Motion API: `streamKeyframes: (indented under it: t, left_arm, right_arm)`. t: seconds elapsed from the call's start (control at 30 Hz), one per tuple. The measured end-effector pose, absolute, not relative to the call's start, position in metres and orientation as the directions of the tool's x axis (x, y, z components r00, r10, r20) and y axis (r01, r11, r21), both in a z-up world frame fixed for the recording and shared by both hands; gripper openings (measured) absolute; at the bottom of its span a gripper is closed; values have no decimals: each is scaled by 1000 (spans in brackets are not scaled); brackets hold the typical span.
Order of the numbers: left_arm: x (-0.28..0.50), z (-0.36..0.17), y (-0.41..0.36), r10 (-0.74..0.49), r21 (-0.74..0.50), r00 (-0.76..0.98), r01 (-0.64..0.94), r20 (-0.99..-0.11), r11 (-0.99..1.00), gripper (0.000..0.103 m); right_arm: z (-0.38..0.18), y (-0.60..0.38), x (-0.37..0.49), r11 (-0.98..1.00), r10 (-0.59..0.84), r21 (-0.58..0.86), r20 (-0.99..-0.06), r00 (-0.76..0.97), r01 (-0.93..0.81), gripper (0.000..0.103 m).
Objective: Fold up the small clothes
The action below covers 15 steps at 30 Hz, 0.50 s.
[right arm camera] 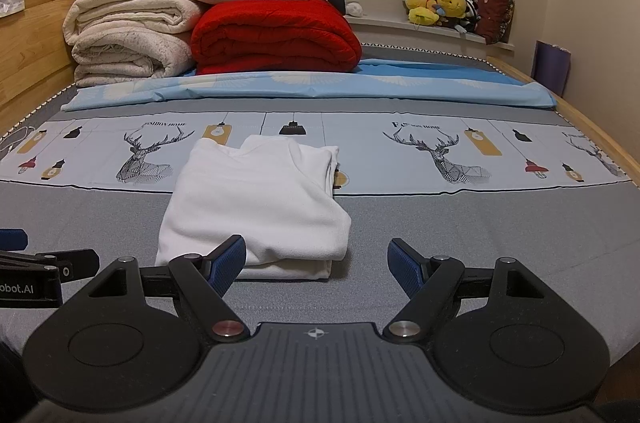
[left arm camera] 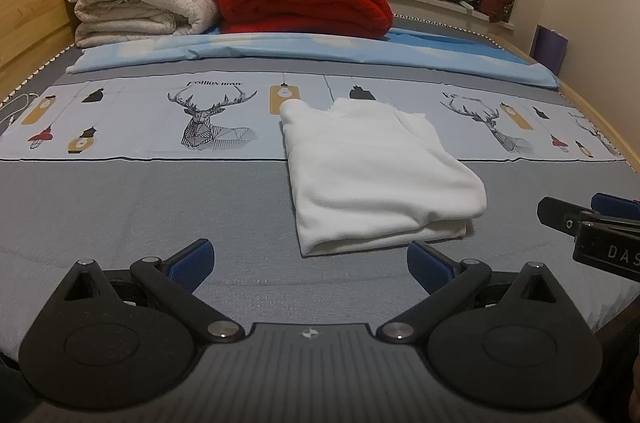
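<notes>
1. White garment: folded into a compact rectangle, lying flat on the bed sheet, partly on its grey band and partly on the deer-print strip.
2. Left gripper: we see its blue pads spread wide, holding nothing, just short of the garment's near edge.
3. Right gripper: jaws likewise spread and empty; its left finger overlaps the garment's near edge in view, though we cannot tell whether it touches.
4. Blue sheet: folded, laid across the bed beyond the print strip.
5. Red blanket and cream blankets: stacked side by side behind it.
6. Plush toys: on the windowsill.
</notes>
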State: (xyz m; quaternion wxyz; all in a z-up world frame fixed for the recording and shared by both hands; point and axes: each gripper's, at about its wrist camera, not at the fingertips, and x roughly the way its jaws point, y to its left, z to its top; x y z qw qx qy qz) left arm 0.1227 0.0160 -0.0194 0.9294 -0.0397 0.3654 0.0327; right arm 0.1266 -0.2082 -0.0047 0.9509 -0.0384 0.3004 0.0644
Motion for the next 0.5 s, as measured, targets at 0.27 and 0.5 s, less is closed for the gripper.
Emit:
streamKeyframes:
  t: [0.27, 0.5]
  left_arm:
    - [121, -19, 15, 28, -51, 732, -86, -680, 995, 103]
    - [122, -20, 14, 26, -51, 731, -83, -682, 995, 103]
  right_arm:
    - [-7, -208, 127, 988, 102, -39, -578, 810, -152, 79]
    - [-6, -209, 127, 988, 102, -39, -578, 809, -153, 79]
